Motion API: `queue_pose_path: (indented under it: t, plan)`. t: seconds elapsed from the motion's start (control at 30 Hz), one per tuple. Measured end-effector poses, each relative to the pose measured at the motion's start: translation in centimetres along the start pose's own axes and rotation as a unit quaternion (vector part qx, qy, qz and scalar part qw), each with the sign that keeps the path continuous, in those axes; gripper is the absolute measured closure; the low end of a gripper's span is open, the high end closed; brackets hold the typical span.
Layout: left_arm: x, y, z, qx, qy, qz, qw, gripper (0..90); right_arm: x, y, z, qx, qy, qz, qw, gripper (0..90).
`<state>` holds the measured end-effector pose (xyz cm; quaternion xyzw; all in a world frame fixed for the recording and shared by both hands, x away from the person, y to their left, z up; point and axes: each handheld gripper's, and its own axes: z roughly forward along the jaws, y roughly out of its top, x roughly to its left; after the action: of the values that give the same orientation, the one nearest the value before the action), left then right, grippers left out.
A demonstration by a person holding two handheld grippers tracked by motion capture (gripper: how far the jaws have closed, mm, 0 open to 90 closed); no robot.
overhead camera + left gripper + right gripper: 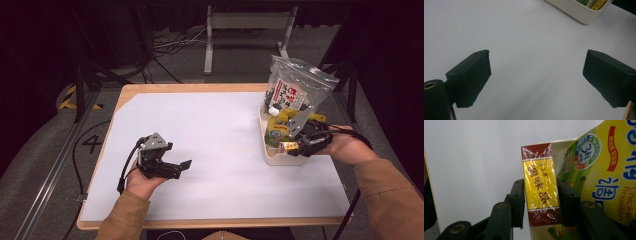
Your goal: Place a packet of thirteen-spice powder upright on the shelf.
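The box (541,185), yellow with dark red ends and wrapped in clear film, sits at the right of the high view, at the near end of the white bin (270,156). The right hand-held gripper (541,202) squeezes it from both sides, one jaw on each long side. A yellow bag (599,170) is just beside the box. A clear pouch (295,90) stands at the far end of the bin.

The left hand-held gripper (175,167) rests low left on the white tabletop (210,130), jaws wide apart, holding nothing.

This looks like the picking-up step, though the box may be going in. Next, the box should go straight up, past the yellow bag.
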<state>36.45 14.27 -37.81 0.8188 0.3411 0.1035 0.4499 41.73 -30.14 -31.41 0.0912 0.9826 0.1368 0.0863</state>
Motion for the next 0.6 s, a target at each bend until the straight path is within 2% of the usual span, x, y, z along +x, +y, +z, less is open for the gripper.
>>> queue_pose_path:
  t: [0.07,0.13,0.3,0.47,0.6]
  plan:
    - [0.0,-0.1,0.0,-0.001,0.002,0.001,1.0,8.3,0.0,-0.1,-0.1,-0.001,0.0,0.003,1.0,56.7]
    - [-0.1,-0.2,-0.2,-0.002,0.004,-0.001,1.0,8.3,0.1,-0.3,-0.3,-0.018,-0.008,0.009,0.9998,50.4]
    - [-0.3,-0.6,-1.1,-0.005,0.011,0.0,0.9999,8.3,0.6,-0.7,-1.0,-0.046,-0.023,0.016,0.9986,43.3]
    - [-0.4,-1.1,-1.8,-0.007,0.016,-0.003,0.9998,8.2,1.2,-1.0,-1.7,-0.079,-0.037,0.015,0.9961,36.9]
    - [-0.2,-1.5,-2.5,-0.01,0.018,-0.002,0.9998,8.2,2.0,-1.5,-2.4,-0.104,-0.05,0.031,0.9928,30.8]
